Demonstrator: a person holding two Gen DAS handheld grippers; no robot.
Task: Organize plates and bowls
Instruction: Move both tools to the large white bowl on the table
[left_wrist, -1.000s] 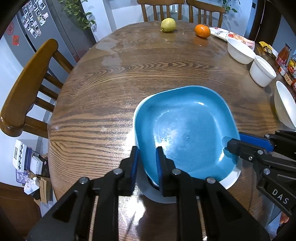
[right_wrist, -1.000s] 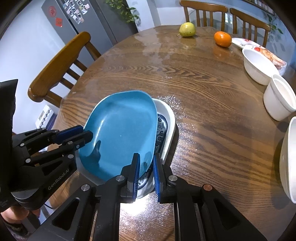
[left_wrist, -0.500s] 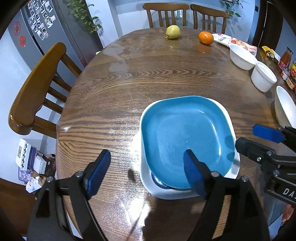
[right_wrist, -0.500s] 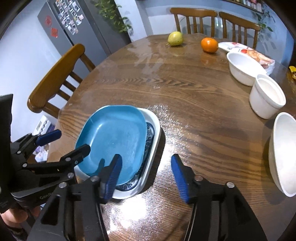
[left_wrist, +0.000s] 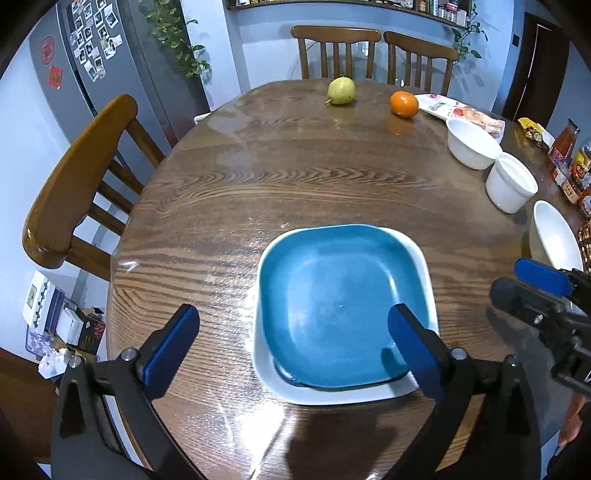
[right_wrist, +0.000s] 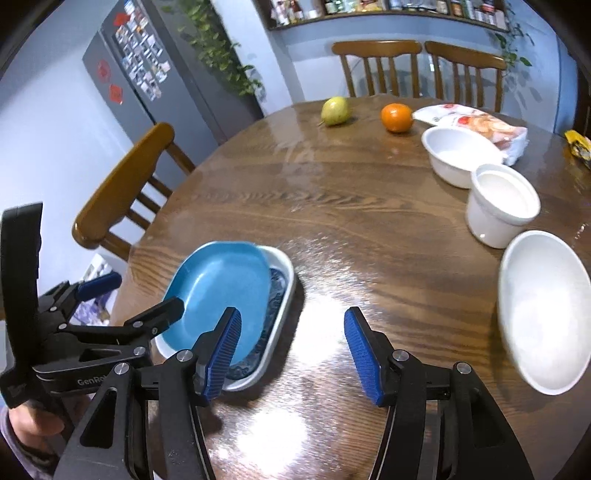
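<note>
A square blue plate (left_wrist: 332, 302) lies nested in a larger white plate (left_wrist: 421, 258) near the front edge of the round wooden table (left_wrist: 295, 177). My left gripper (left_wrist: 291, 321) hovers over the stack's near side. Its jaws are opening wide, with the blue plate's near left edge below and between them, untouched. My right gripper (right_wrist: 291, 321) stands open over bare wood just right of the blue plate (right_wrist: 221, 284), holding nothing. Three white bowls (right_wrist: 458, 155) (right_wrist: 498, 203) (right_wrist: 543, 317) sit along the table's right side.
A pear (left_wrist: 341, 90), an orange (left_wrist: 404, 104) and a snack bag (left_wrist: 461, 114) lie at the far side. Sauce bottles (left_wrist: 569, 162) crowd the right edge. Wooden chairs (left_wrist: 81, 177) stand to the left and behind, and a fridge (left_wrist: 110, 74) stands at the back left.
Both grippers were shut on the blue plate's near rim. They have let go, opened and drawn back and up. The plate now lies flat in the white plate.
</note>
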